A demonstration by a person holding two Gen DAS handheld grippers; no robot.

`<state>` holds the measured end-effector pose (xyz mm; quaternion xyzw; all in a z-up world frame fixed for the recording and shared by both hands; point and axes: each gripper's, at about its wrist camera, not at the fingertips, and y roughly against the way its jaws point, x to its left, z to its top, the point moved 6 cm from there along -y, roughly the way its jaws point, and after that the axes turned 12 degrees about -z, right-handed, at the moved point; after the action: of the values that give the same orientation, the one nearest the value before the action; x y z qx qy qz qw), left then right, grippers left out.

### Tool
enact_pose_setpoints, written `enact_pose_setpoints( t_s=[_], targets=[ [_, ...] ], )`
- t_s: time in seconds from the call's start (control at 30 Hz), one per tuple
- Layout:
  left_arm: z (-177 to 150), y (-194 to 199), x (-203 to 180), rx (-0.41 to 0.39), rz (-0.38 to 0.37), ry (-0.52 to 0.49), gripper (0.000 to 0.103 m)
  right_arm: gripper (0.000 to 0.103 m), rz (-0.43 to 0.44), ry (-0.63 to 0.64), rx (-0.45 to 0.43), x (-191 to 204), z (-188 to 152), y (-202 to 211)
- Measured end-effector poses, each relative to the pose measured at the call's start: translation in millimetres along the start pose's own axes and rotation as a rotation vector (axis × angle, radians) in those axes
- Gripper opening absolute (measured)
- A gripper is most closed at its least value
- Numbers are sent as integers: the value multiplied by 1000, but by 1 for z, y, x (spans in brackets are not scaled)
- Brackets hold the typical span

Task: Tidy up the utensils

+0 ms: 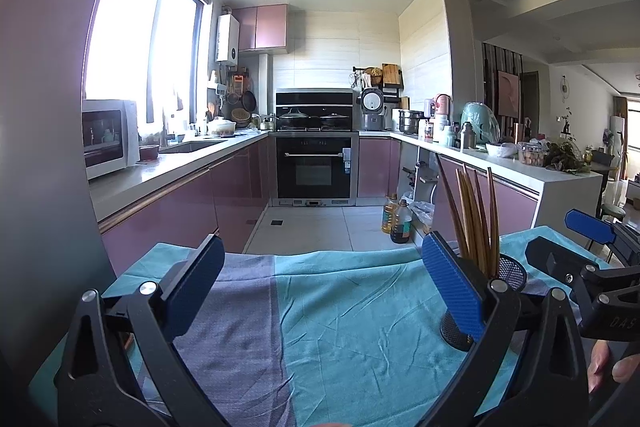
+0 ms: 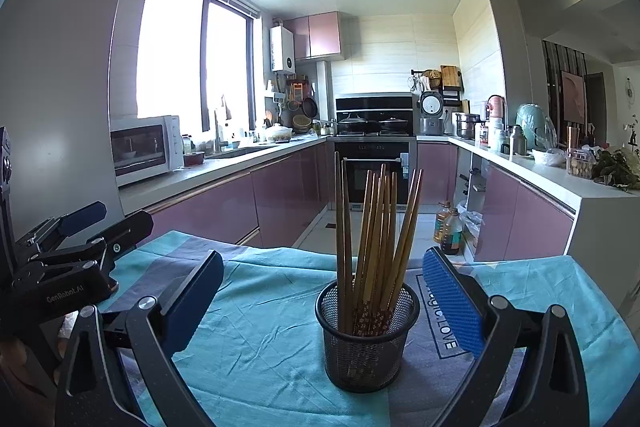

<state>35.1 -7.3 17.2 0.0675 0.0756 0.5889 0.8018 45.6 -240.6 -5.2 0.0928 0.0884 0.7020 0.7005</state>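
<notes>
Teal-and-purple cloth (image 2: pixel 256 355), black mesh cup (image 2: pixel 366 351), brown chopsticks (image 2: pixel 374 227).

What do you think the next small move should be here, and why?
Probably withdraw both tools. The chopsticks all stand upright in the mesh holder, no loose utensil shows on the cloth, and the left tool and right tool are open and empty, so the sorting looks done.

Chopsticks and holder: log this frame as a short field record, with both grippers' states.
setting: kitchen, table under a teal cloth
holder: black mesh cup, upright on the cloth
chopsticks: wooden chopsticks standing in the cup, tips up
loose utensils: none visible
left gripper: open, holding nothing
right gripper: open, cup ahead between its fingers, untouched
</notes>
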Motion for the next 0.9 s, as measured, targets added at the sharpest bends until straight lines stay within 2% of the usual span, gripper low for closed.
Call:
enact_pose_setpoints(
  t_s=[0.9],
  targets=[
    [2,4,-1,-11,-9,10,97,96,-1,-1,-5,1,1,2]
  ],
)
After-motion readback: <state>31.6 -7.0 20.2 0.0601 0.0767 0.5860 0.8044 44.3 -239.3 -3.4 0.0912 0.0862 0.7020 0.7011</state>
